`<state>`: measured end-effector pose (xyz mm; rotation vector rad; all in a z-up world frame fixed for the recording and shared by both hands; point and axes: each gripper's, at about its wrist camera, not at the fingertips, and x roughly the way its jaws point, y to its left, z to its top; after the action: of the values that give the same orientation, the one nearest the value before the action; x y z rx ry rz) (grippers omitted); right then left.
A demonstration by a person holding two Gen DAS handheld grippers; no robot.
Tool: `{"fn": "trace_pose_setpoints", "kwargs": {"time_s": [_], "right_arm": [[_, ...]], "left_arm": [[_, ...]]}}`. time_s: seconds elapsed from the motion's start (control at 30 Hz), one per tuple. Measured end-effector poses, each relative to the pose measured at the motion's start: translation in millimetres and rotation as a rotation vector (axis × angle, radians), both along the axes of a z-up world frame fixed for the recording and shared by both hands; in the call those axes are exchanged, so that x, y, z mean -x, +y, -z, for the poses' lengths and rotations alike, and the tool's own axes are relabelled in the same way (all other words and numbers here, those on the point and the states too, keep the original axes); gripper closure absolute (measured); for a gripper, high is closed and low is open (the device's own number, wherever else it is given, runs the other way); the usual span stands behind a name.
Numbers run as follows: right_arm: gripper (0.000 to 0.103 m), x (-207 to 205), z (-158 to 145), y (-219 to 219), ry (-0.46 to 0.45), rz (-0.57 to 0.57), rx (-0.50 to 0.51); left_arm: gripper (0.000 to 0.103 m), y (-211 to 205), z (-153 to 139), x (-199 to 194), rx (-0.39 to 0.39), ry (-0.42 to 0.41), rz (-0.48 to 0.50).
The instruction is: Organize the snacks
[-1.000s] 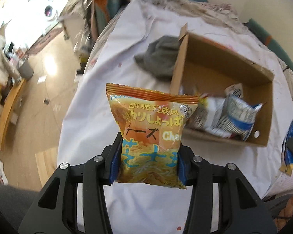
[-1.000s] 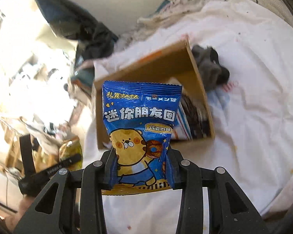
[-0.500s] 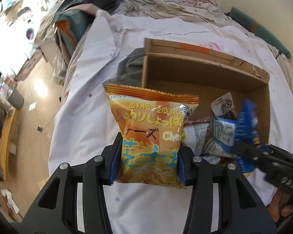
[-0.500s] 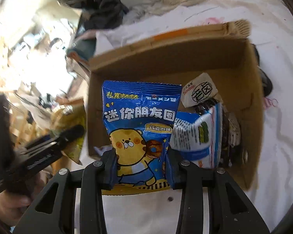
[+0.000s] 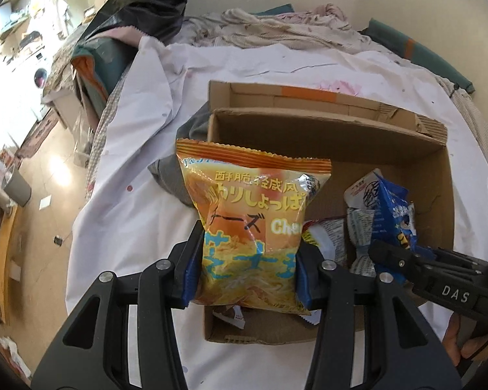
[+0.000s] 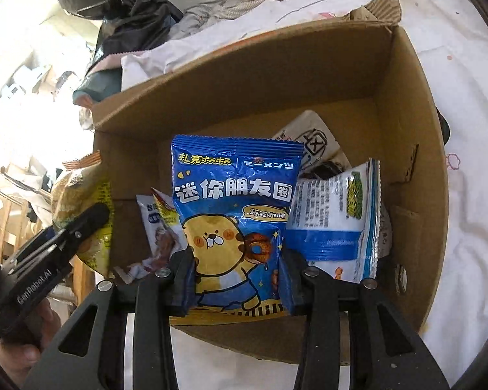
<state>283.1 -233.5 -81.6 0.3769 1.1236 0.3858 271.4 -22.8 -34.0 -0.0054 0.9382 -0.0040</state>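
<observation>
An orange cheese-snack bag [image 5: 250,201] stands upright in my left gripper [image 5: 247,260], which is shut on its lower half above the near left corner of the open cardboard box [image 5: 325,130]. A blue bag with a cartoon bear [image 6: 234,201] sits between the pads of my right gripper [image 6: 237,273], low inside the box [image 6: 276,74]. The right jaws are opening, though the pads still touch the bag's sides. Each gripper shows in the other's view: the right one [image 5: 403,260], the left one [image 6: 81,227].
Several snack packets lie in the box, among them a white-and-blue one [image 6: 335,217] and a white one with black print [image 6: 315,139]. A grey cloth [image 5: 179,169] lies against the box's left wall on the white sheet [image 5: 130,162]. The floor drops away at the left.
Both grippers have moved in over the box with their bags. The right one has sunk into the box, and its blue bag now hangs among the packets.
</observation>
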Motion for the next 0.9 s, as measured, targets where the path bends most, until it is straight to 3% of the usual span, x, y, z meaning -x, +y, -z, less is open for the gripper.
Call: {"fn": "trace_pose_setpoints", "kwargs": {"time_s": [0.33,0.4,0.47,0.5,0.57,0.63,0.77,0.9], "right_arm": [[0.058,-4.1,0.2,-1.6,0.016,0.002,-0.063],[0.056,-3.6,-1.7,-2.1,0.013,0.004,-0.076],[0.047,-3.4,-3.6,-2.9,0.009,0.008,-0.098],[0.044,-2.9,-5.6,-3.8,0.003,0.014,-0.109],[0.032,-1.2,-9.6,-6.7,-0.011,0.025,-0.127],[0.023,0.2,-17.6,-10.2,-0.038,0.033,-0.155],[0.009,3.3,-32.6,-15.1,-0.099,0.049,-0.191],[0.006,6.9,-43.2,-17.9,-0.133,0.054,-0.22]], "left_arm": [[0.059,-13.4,7.8,-2.0,0.015,-0.001,0.068],[0.059,-14.0,7.0,-2.2,0.017,-0.014,0.074],[0.058,-15.3,6.6,-1.8,0.017,-0.02,0.079],[0.054,-16.0,6.4,-1.6,0.014,-0.02,0.078],[0.028,-16.2,5.1,-0.2,0.012,-0.023,0.074],[0.016,-13.6,0.9,2.6,0.026,-0.037,0.064],[0.013,-8.9,-8.5,7.1,0.051,-0.069,0.057],[0.013,-2.4,-16.3,13.1,0.074,-0.091,0.037]]}}
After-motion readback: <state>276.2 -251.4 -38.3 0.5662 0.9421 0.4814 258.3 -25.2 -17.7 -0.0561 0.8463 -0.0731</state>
